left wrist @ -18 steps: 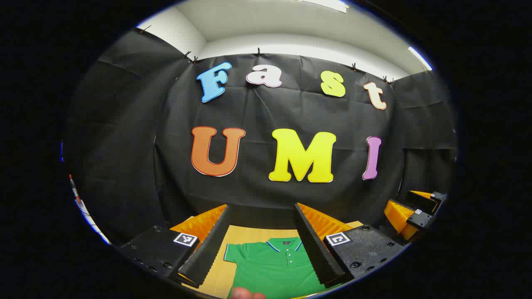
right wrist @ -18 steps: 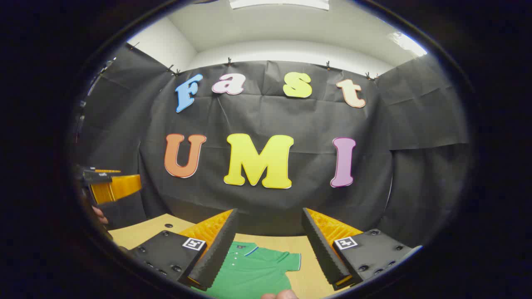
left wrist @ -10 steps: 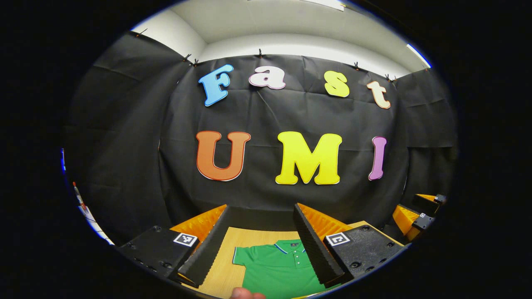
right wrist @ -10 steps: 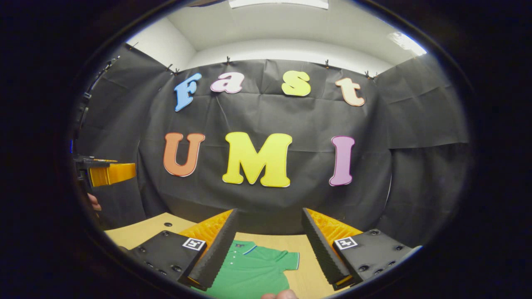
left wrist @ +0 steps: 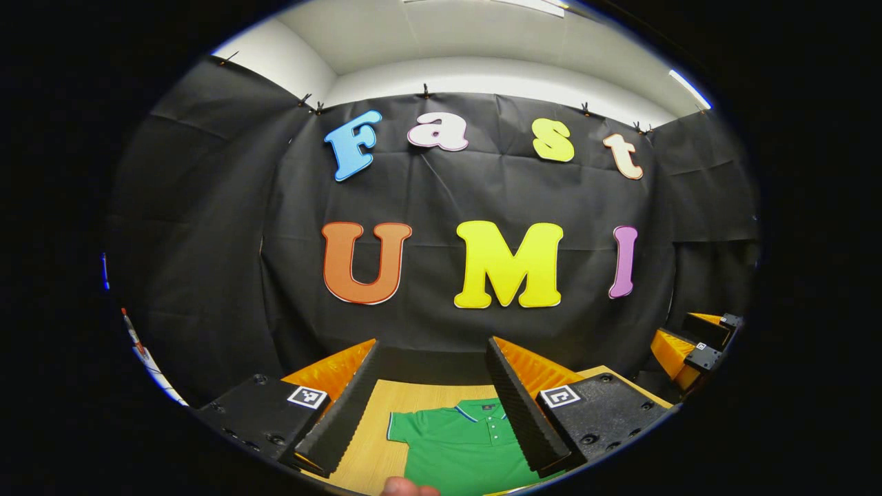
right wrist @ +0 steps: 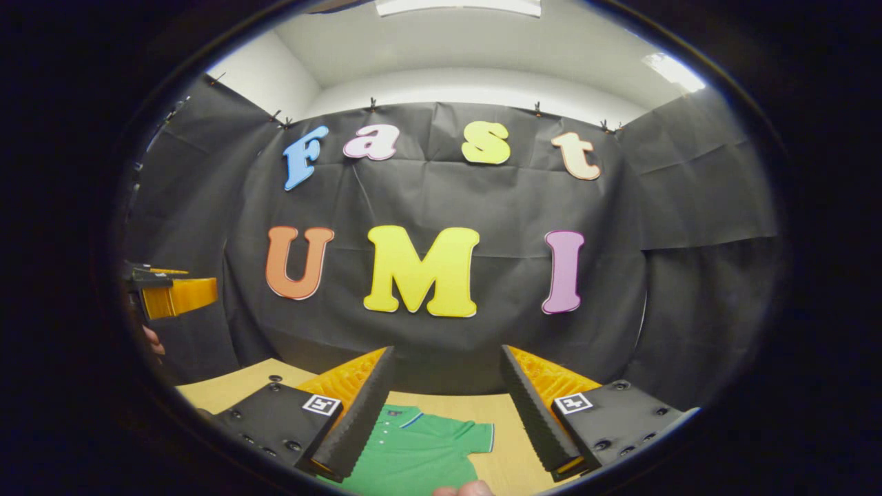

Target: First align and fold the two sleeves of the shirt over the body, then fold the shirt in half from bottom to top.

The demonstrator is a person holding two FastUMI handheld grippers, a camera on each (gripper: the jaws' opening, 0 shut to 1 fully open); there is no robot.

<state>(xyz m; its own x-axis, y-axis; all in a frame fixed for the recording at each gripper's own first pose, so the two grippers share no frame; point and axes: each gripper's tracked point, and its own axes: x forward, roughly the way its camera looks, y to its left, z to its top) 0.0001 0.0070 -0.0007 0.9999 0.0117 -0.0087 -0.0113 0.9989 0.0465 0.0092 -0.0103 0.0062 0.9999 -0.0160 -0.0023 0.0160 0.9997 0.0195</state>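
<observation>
A green polo shirt (left wrist: 463,448) with a striped collar lies flat on the wooden table (left wrist: 406,396), collar toward the back wall. In the left gripper view my left gripper (left wrist: 433,348) hangs open above it, and the shirt's left sleeve (left wrist: 401,425) shows between the fingers. In the right gripper view the same shirt (right wrist: 413,456) lies below my right gripper (right wrist: 448,351), which is open and held above the table; the other sleeve (right wrist: 477,437) shows between its fingers. Neither gripper touches the cloth. The shirt's lower part is hidden.
The right gripper (left wrist: 692,348) shows at the right edge of the left gripper view. The left gripper (right wrist: 172,293) and a hand (right wrist: 153,341) show at the left edge of the right gripper view. A fingertip (left wrist: 406,488) shows at the bottom of the left gripper view.
Both grippers drifted slightly; in the left gripper view the shirt slid a little to the right and down. Both stay open and hold nothing.
</observation>
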